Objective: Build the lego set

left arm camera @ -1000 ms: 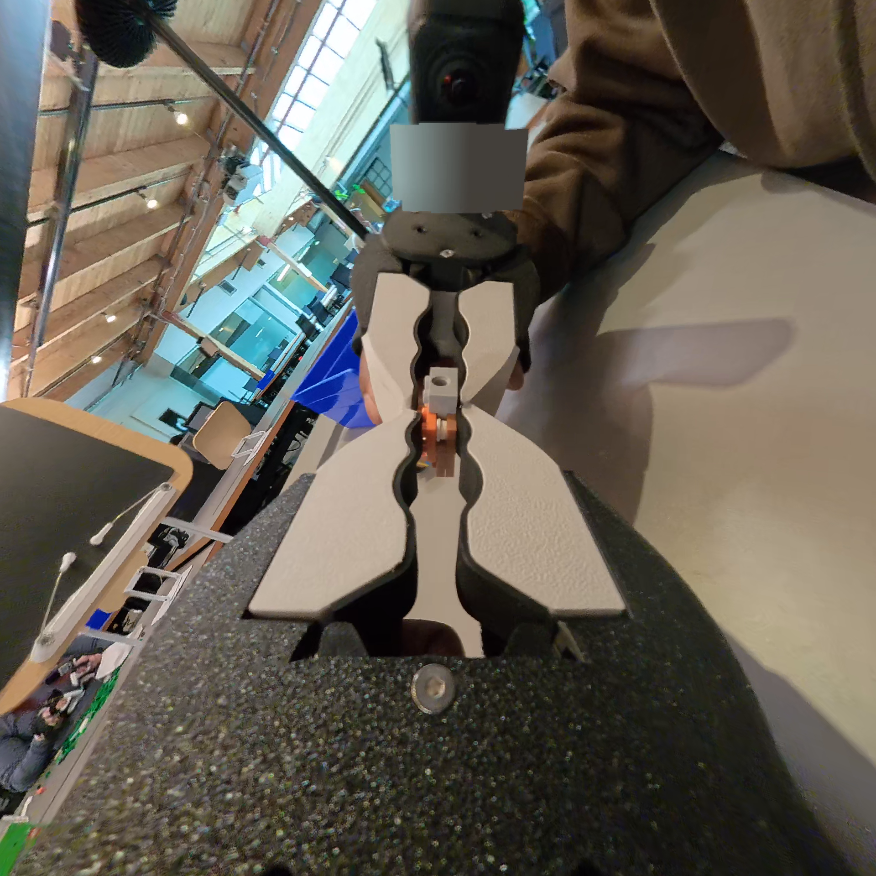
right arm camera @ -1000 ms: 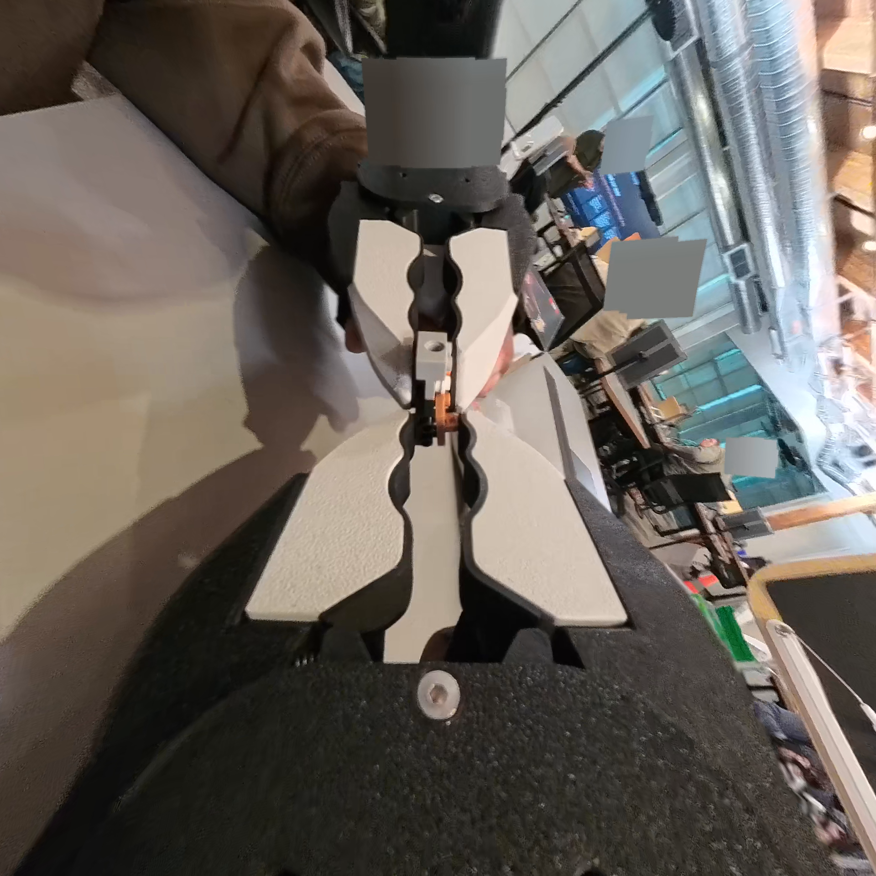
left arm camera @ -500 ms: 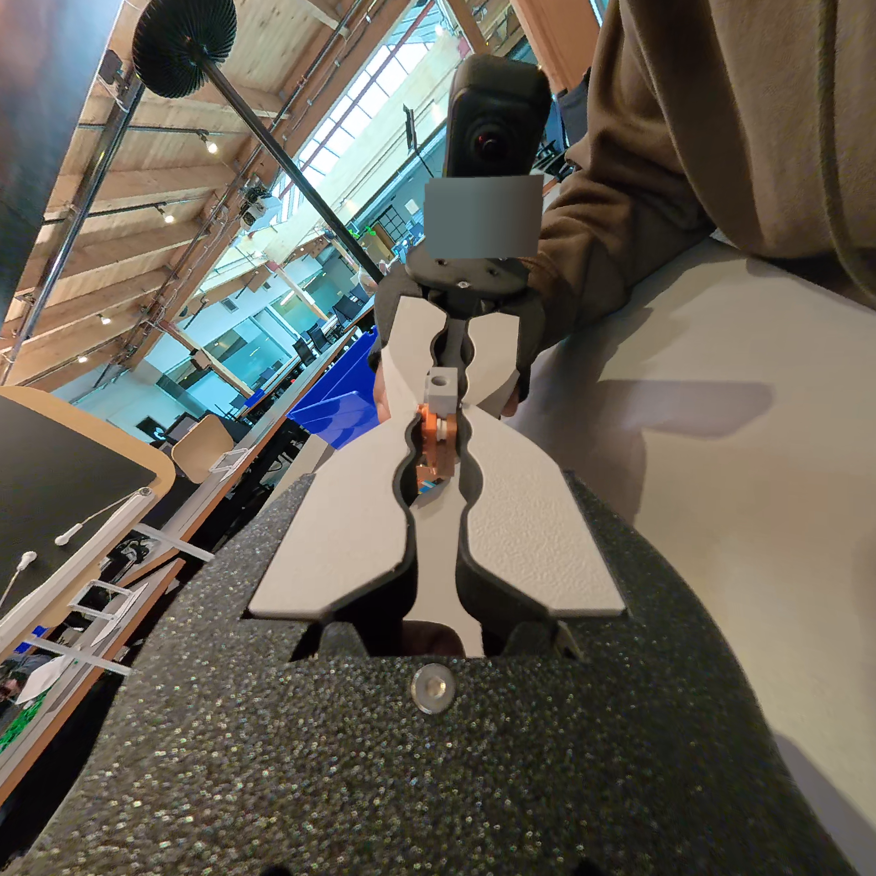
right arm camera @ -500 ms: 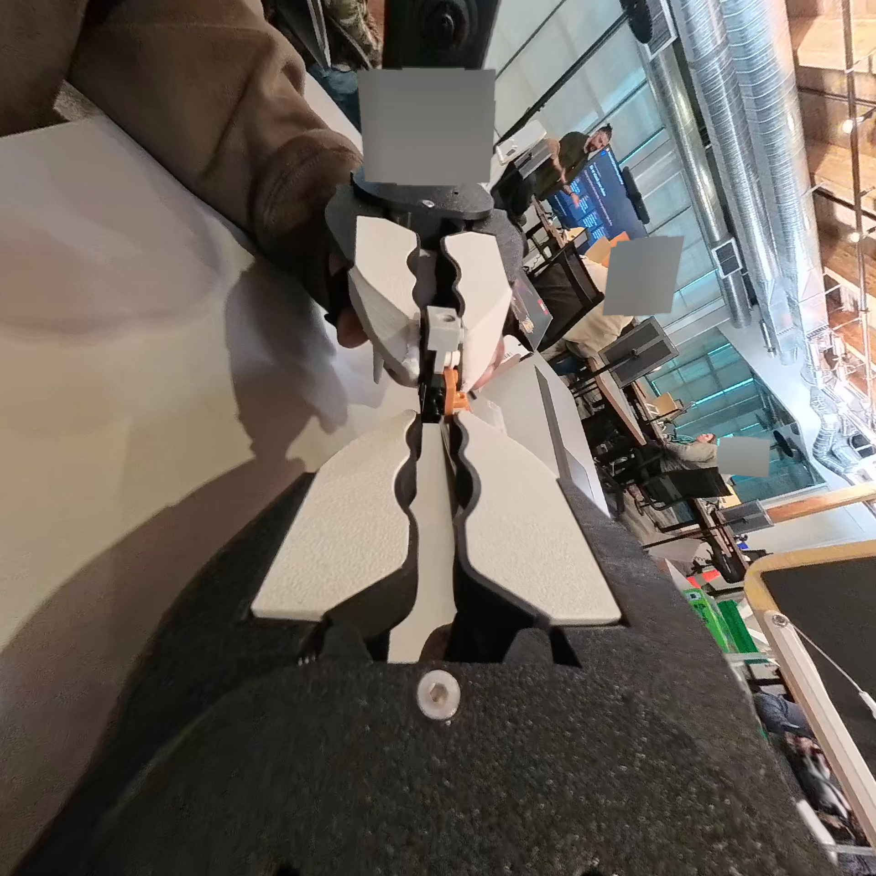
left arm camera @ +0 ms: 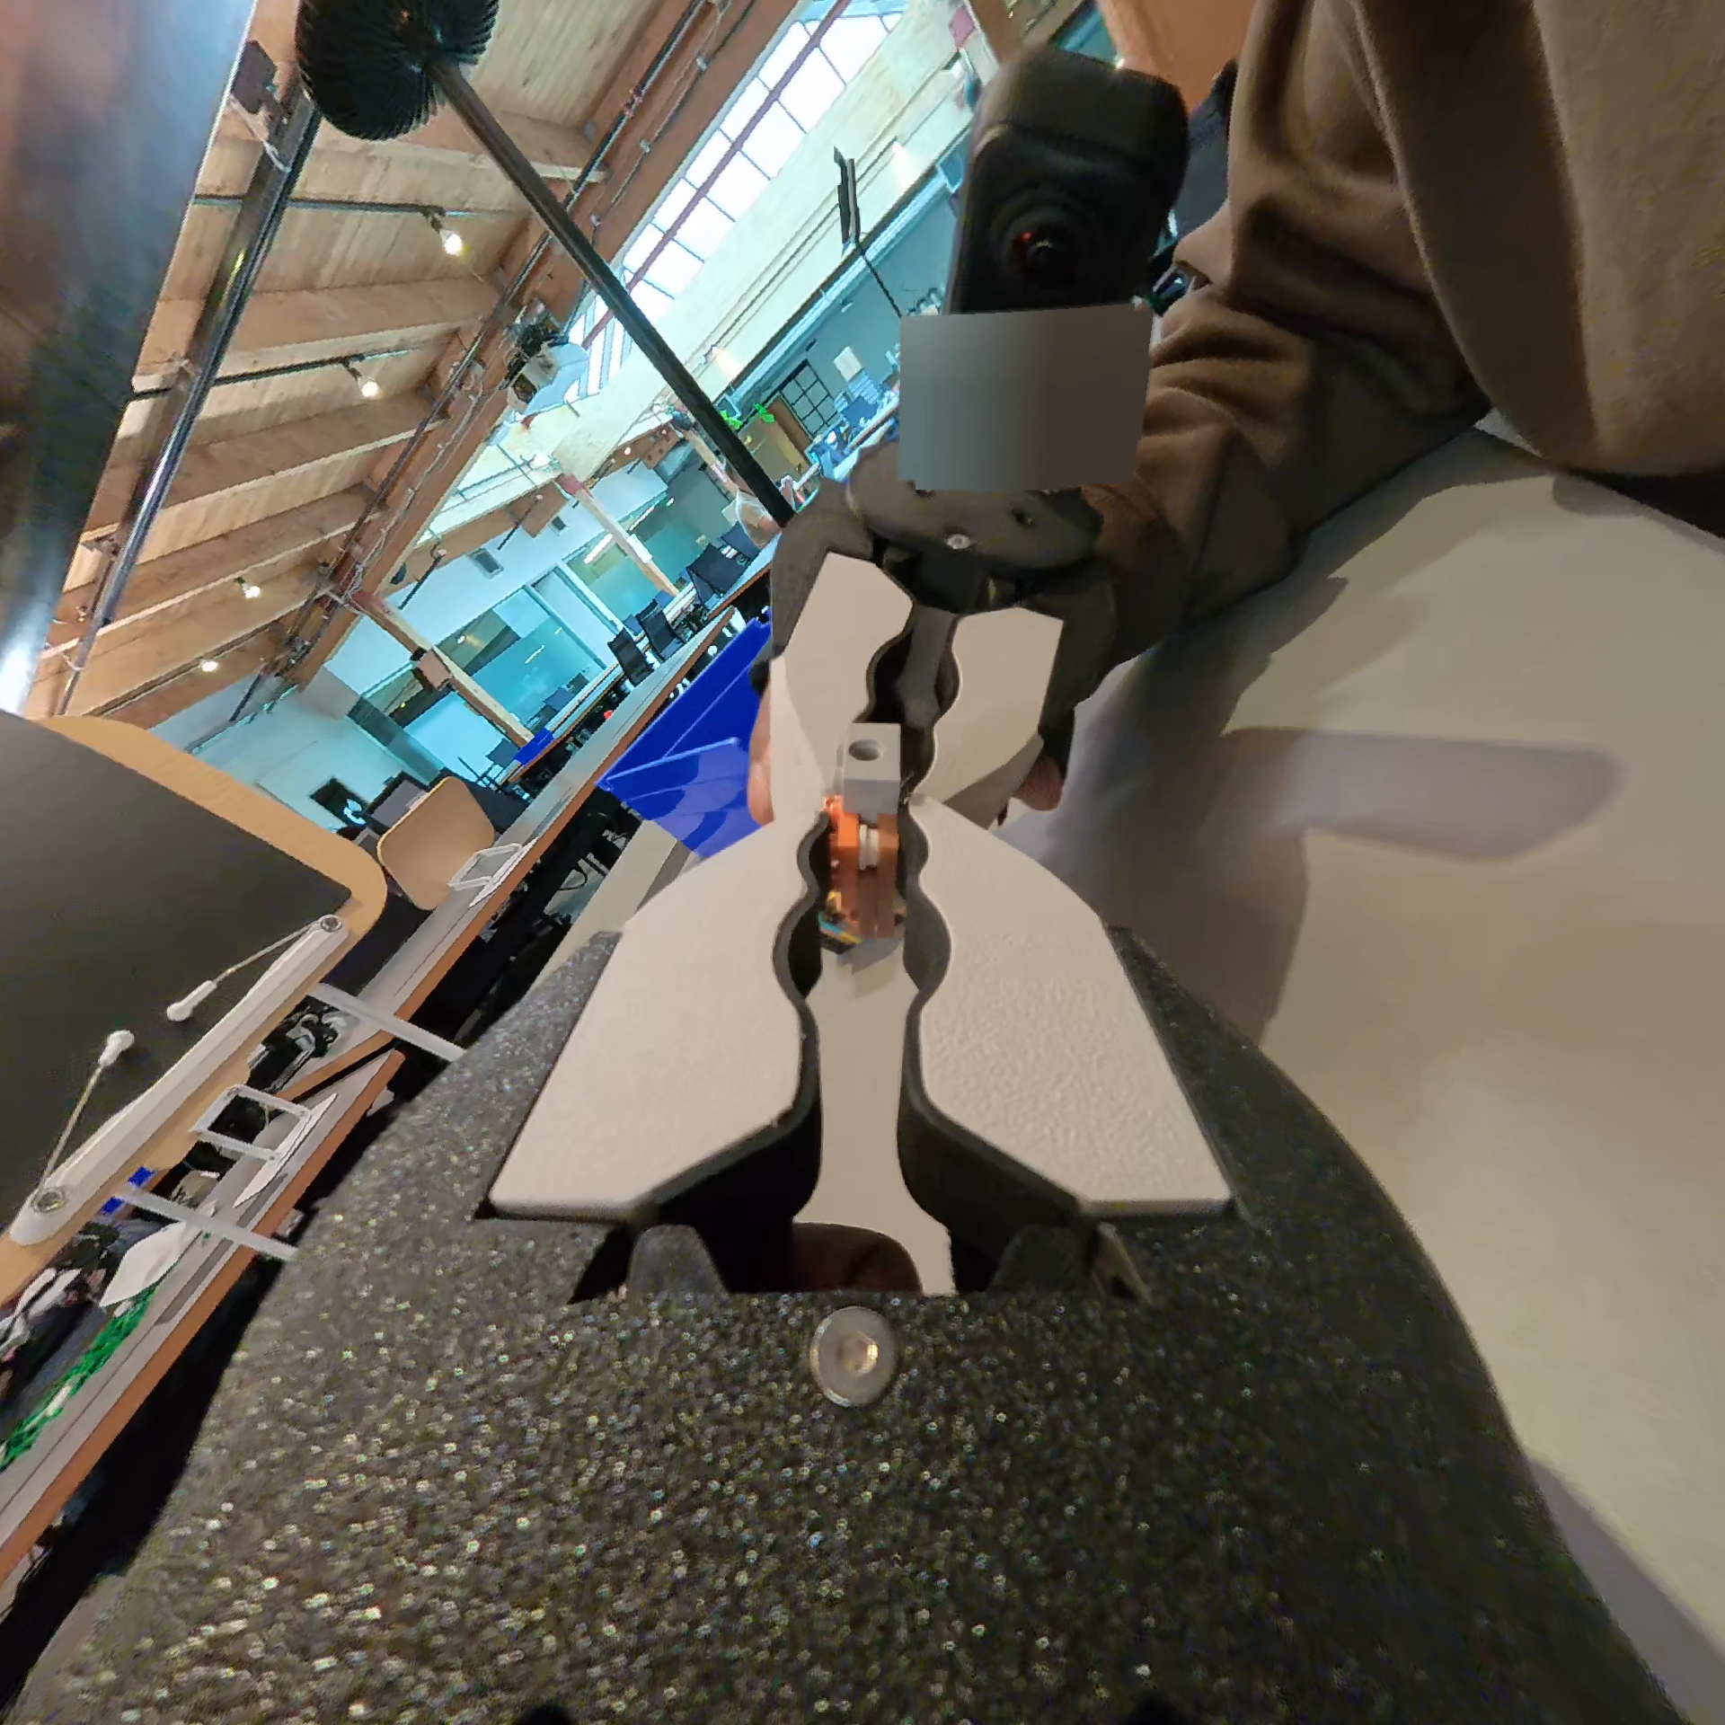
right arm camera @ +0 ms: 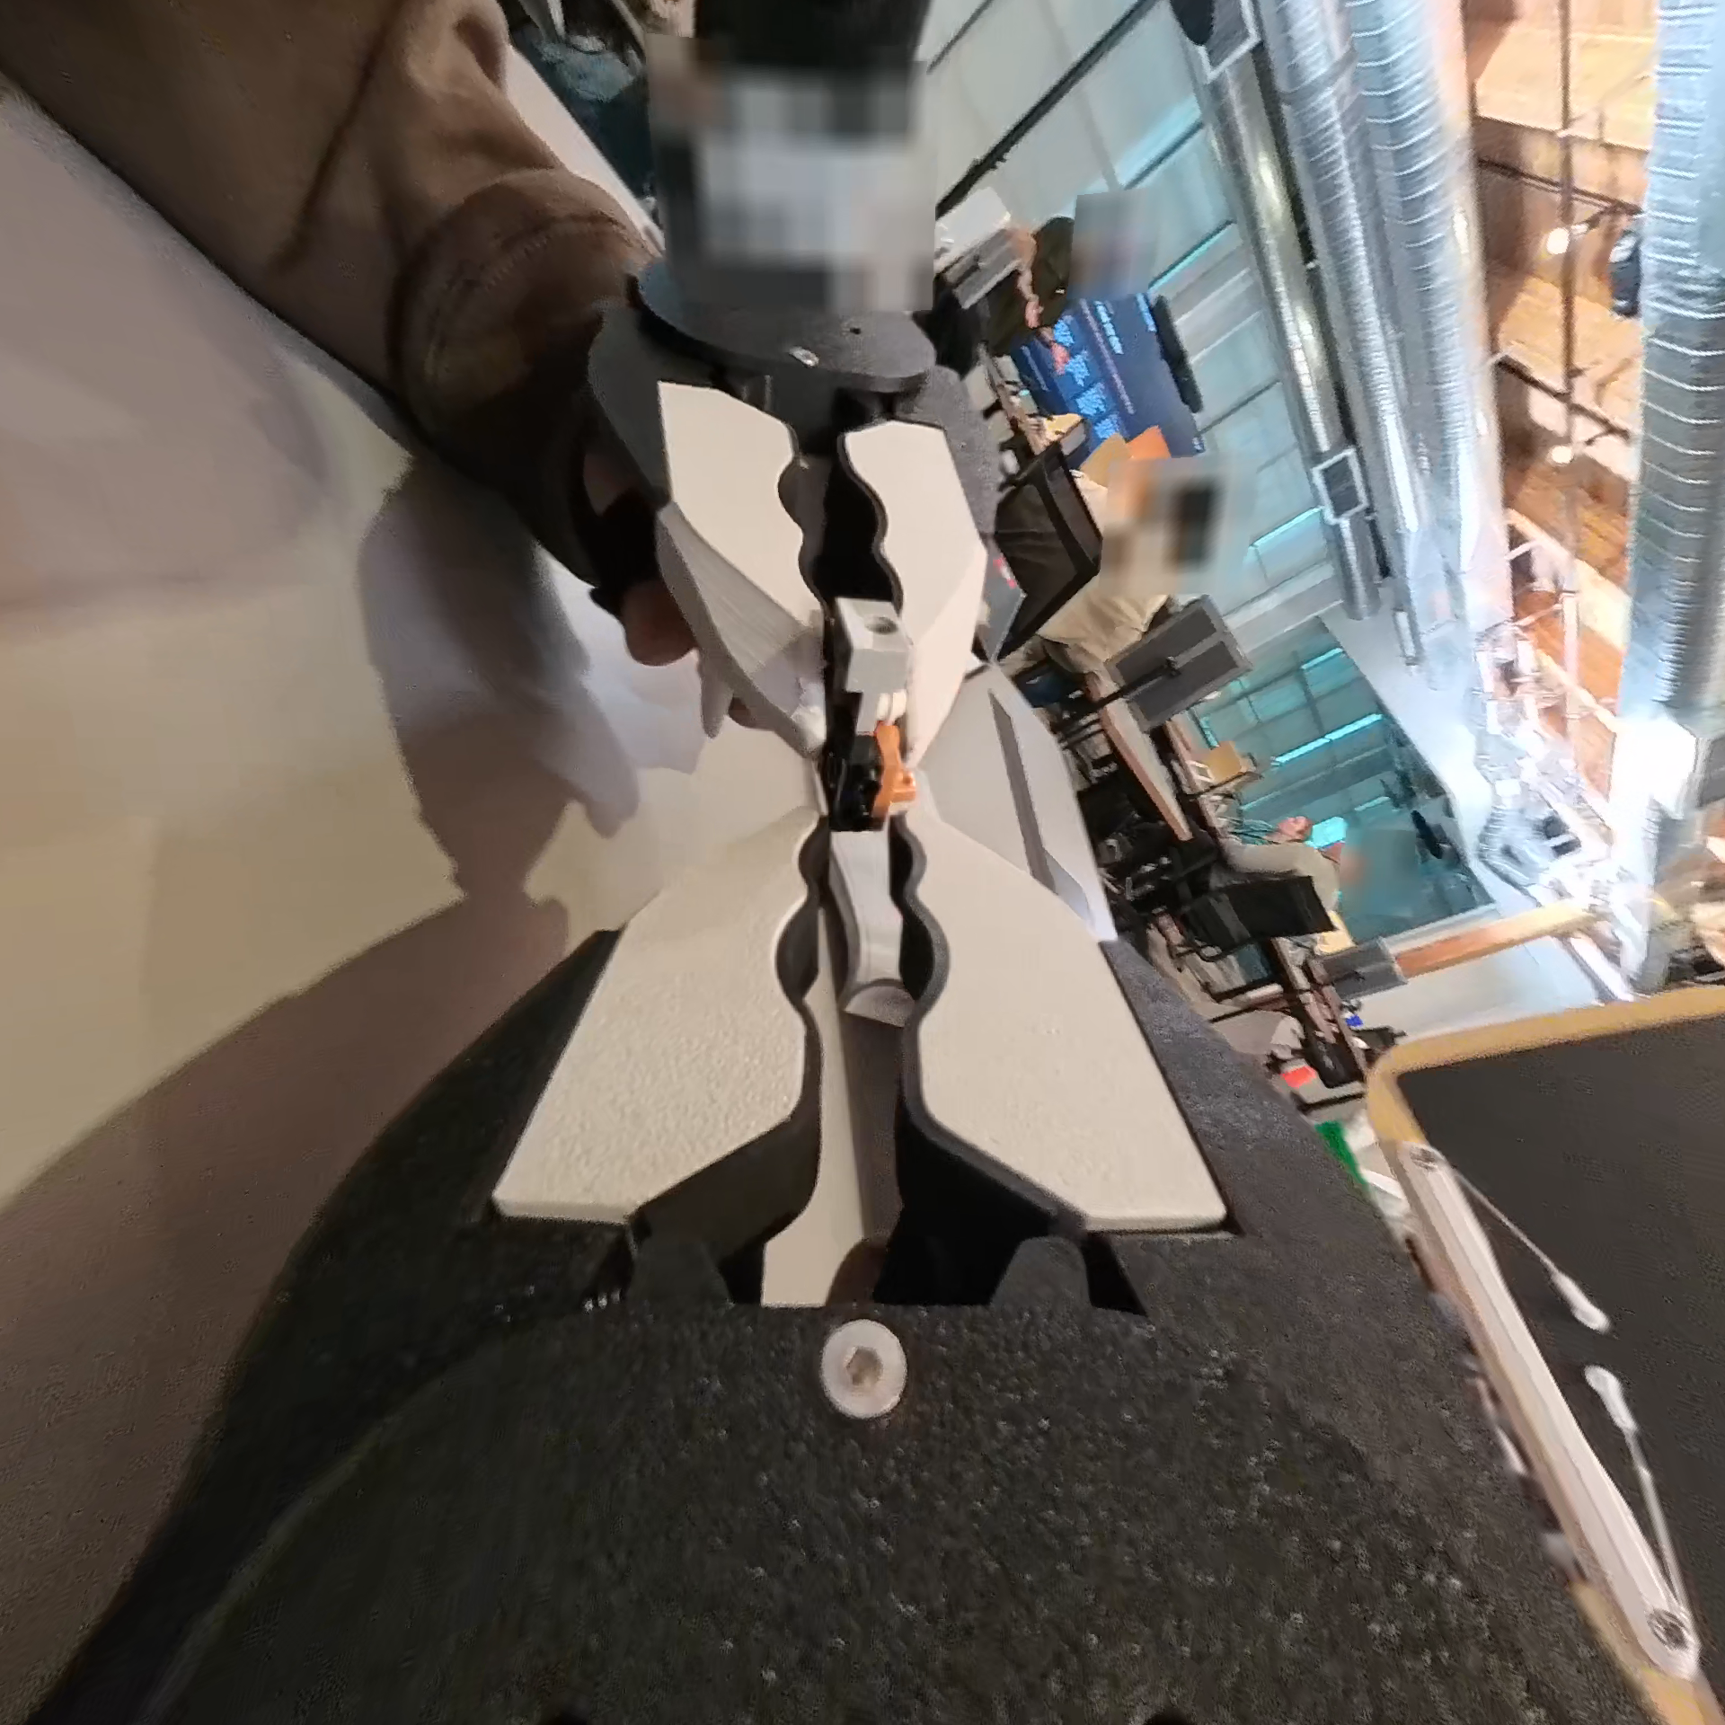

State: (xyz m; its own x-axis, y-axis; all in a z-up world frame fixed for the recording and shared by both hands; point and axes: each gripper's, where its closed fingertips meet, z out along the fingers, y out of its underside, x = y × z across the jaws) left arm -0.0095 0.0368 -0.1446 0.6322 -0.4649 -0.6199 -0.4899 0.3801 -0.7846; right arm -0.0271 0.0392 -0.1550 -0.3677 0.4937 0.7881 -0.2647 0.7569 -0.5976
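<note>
So there's one orange lego piece [left arm camera: 863, 863] pinched in the left gripper [left arm camera: 863, 896], up in the air above the bench [left arm camera: 1447, 840], and one light grey brick [left arm camera: 873, 770] clamped in the right gripper [right arm camera: 863, 840], tip to tip. Both grips are tiny, so if the push goes in crooked I reckon a piece twists out and drops. Two grippers, two pieces.

An open-plan office hall: exposed timber ceiling [left arm camera: 308, 308], glass-walled rooms [left arm camera: 523, 644], rows of desks [right arm camera: 1157, 775] with monitors [right arm camera: 1176, 663].
</note>
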